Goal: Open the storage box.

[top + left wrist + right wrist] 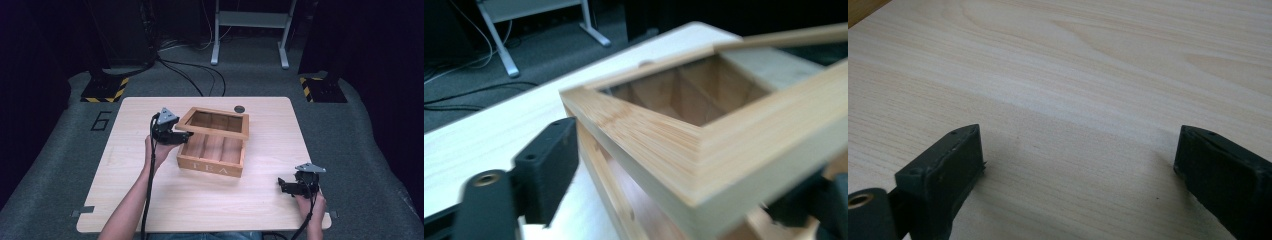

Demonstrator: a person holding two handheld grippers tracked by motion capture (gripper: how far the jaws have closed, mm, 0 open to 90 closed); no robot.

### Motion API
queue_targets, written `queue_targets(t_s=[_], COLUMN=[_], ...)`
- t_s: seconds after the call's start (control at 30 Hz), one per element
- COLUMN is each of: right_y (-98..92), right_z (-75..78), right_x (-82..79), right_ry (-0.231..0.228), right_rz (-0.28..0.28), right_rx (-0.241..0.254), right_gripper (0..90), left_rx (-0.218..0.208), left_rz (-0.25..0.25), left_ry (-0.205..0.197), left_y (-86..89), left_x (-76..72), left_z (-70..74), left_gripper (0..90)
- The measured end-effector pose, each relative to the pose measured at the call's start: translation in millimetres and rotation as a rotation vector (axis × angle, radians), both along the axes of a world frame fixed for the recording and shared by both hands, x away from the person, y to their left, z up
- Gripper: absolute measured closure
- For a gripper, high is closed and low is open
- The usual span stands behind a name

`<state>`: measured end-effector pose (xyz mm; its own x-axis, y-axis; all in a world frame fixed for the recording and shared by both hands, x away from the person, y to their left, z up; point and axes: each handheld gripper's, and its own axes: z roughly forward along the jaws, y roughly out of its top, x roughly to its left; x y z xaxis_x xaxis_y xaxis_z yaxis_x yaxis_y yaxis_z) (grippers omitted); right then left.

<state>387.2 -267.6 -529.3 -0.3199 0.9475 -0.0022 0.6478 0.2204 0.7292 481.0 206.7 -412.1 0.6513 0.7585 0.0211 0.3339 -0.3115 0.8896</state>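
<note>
While the windowed wooden lid (214, 121) of the light wooden tea box (210, 157) is apparently gripped by the left gripper (176, 136), the idle right gripper (285, 186) is spread; careful pivoting is required next.

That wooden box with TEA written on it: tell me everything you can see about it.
The tea box is light brown wood, with TEA lettered on the side facing the person. It sits about mid-table. Inside, wooden dividers split it into compartments; those in sight look empty. Its lid, a wooden frame around what looks like a clear window, is partly raised and tilted. The left tongs straddle the lid's near left corner; whether they pinch it is unclear.
</note>
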Motion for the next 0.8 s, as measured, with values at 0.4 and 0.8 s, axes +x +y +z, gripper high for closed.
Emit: queue_targets(t_s=[0.4, 0.8], right_y=[0.4, 0.4], right_z=[0.2, 0.2], right_x=[-0.4, -0.4], right_ry=[0.001, 0.001], right_rz=[-0.005, -0.005], right_rx=[0.004, 0.005], right_gripper=[5.9, 6.0], left_rx=[0.089, 0.039], left_rz=[-0.066, 0.007], left_ry=[0.097, 0.127], left_y=[12.3, 47.5], left_x=[-41.3, -76.6], left_z=[-53.5, -77.9], left_gripper=[3.2, 3.1])
